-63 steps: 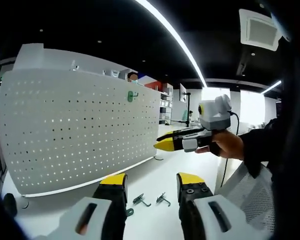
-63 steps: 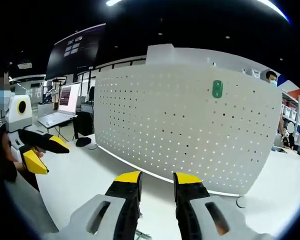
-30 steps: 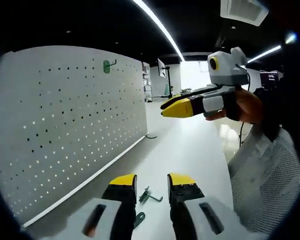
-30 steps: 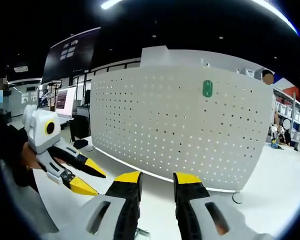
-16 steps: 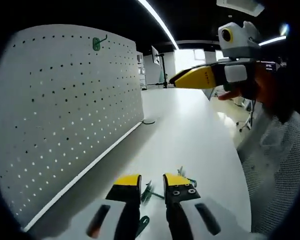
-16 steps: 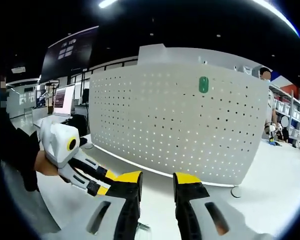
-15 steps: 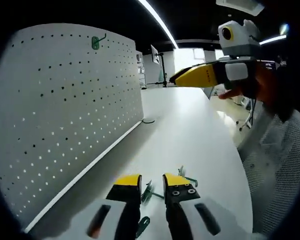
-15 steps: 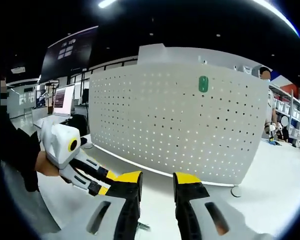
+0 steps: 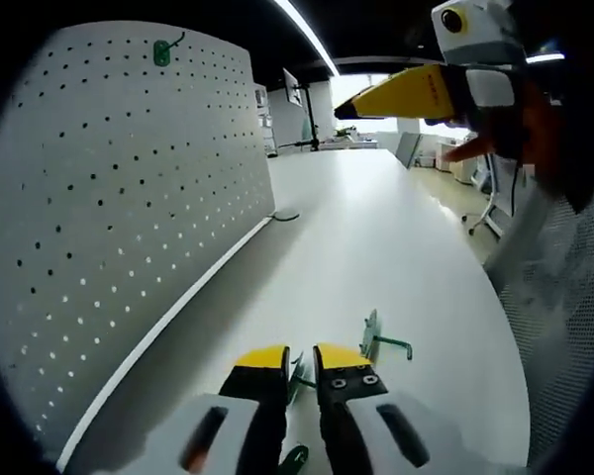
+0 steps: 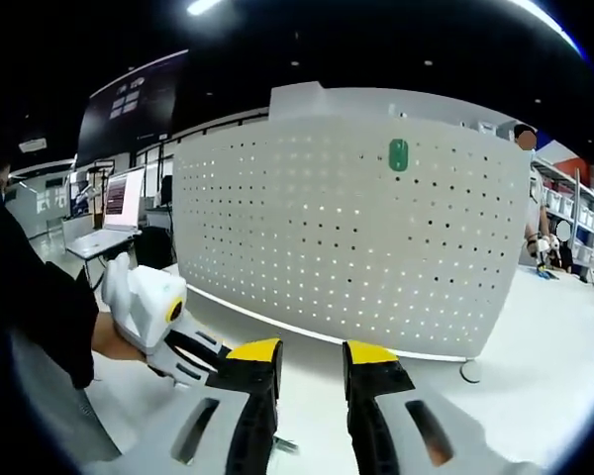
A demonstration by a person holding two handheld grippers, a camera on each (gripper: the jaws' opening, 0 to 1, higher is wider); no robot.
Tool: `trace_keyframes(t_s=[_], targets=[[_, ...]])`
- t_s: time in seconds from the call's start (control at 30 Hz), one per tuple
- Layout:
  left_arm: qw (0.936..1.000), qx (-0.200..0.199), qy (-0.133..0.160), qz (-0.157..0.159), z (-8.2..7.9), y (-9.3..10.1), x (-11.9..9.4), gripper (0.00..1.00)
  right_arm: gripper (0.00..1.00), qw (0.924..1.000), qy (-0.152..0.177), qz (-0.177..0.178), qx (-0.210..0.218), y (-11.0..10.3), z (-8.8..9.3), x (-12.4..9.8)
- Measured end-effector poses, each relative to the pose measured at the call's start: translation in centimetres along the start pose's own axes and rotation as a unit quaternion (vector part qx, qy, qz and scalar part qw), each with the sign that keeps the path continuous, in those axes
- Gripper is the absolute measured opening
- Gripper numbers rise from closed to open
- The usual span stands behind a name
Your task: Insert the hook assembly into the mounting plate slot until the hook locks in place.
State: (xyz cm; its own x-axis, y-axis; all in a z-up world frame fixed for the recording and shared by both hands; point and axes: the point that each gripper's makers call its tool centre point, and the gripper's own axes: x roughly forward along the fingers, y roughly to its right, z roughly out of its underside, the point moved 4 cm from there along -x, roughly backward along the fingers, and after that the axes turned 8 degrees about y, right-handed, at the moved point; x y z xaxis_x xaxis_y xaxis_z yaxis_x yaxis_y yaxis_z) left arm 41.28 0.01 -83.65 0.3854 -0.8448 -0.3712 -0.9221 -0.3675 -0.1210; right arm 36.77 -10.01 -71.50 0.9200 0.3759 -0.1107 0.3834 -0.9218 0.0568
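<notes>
The white perforated mounting plate [image 9: 129, 198] [image 10: 356, 267] stands upright on the white table, and one green hook [image 9: 161, 49] [image 10: 398, 154] hangs near its top. My left gripper [image 9: 299, 361] is low over the table, jaws drawn narrow on a green hook [image 9: 297, 373] lying between them. A second green hook [image 9: 378, 338] lies just right of it, a third green piece [image 9: 295, 457] under the jaws. In the right gripper view the left gripper [image 10: 200, 358] points down at the table. My right gripper [image 10: 312, 356] [image 9: 406, 94] is held high, open and empty.
The white table [image 9: 376, 237] stretches away to the right of the plate, with the person's sleeve [image 9: 564, 327] along its near edge. A laptop [image 10: 114, 213] stands on a desk behind the plate, and a person [image 10: 527, 208] stands at the plate's far end.
My left gripper has dropped to the table and its jaws have narrowed around a loose green hook. The right gripper stays raised and open.
</notes>
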Motion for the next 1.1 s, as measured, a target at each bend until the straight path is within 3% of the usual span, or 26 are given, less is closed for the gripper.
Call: trace_keyframes(t_s=[0.23,0.83,1.1], targets=[[0.9997,0.008,-0.022,0.002,1.0,-0.2,0.4,0.06,0.22,1.0,0.0,-0.001,0.003,-0.1,0.1,0.0],[0.9983,0.028,-0.052,0.004,1.7,-0.1,1.1,0.02,0.22,1.0,0.004,0.002,0.003,0.0,-0.1,-0.1],[0.9992,0.008,-0.037,-0.012,0.7,-0.9,-0.1,0.02,0.22,1.0,0.004,-0.003,0.0,-0.3,-0.2,0.0]])
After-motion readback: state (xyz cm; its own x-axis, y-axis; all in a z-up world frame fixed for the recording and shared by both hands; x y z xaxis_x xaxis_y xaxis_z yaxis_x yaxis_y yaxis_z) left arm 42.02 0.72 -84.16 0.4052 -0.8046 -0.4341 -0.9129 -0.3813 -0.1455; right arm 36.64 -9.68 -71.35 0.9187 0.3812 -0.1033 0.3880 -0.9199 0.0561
